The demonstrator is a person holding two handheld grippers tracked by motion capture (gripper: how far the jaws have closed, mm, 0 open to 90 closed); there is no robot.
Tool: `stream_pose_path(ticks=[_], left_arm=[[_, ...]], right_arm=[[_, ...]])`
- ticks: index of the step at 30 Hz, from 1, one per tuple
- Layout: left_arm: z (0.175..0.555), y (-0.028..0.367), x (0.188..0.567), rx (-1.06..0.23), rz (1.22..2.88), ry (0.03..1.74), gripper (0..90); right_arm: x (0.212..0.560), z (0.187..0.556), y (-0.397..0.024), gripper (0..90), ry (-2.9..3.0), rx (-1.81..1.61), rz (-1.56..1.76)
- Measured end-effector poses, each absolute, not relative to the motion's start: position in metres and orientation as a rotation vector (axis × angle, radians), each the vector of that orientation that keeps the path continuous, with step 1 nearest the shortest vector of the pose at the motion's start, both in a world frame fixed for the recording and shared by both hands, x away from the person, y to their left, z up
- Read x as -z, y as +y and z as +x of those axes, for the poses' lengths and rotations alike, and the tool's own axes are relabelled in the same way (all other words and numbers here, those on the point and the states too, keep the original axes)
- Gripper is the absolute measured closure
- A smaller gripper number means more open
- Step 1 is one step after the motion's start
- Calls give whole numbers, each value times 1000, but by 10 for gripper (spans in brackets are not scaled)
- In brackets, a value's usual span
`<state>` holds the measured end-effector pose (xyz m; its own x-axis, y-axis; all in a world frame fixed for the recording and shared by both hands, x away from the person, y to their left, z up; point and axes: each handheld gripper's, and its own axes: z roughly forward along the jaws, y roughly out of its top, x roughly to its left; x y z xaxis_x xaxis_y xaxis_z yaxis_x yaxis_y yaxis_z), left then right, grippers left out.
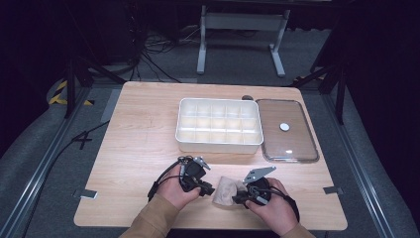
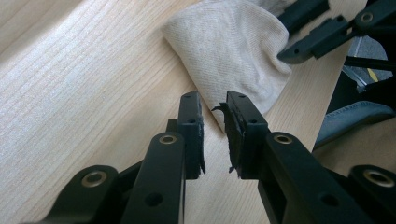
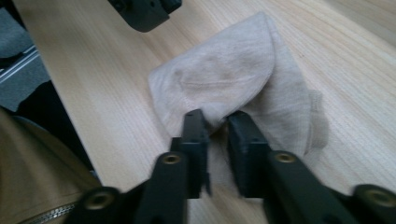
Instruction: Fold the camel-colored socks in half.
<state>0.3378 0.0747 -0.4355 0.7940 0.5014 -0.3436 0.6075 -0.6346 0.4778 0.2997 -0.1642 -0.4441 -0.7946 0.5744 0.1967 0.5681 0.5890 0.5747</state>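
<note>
I've got the right gripper [image 3: 215, 122] pinching a fold of the beige sock [image 3: 233, 79] at the table's [image 1: 138, 144] near edge; the left gripper [image 2: 214, 109] sits parted, empty, just at its corner. Folding seems underway (tray [image 1: 219, 144] waits beyond). Next, close left on that corner.
</note>
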Motion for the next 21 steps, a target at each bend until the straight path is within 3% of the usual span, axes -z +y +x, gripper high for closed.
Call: stream_pose_path(ticks=[3,12,21], left_arm=[[337,75,436,237,2388,820,766],[336,71,435,245,2401,798,766],[333,60,438,235,2398,767,760]], right_arm=[[440,299,-165,877,2785,-1044,1006],[421,300,-172,884,2740,-1177,1006],[418,308,-187,879,2816,-1036,975]])
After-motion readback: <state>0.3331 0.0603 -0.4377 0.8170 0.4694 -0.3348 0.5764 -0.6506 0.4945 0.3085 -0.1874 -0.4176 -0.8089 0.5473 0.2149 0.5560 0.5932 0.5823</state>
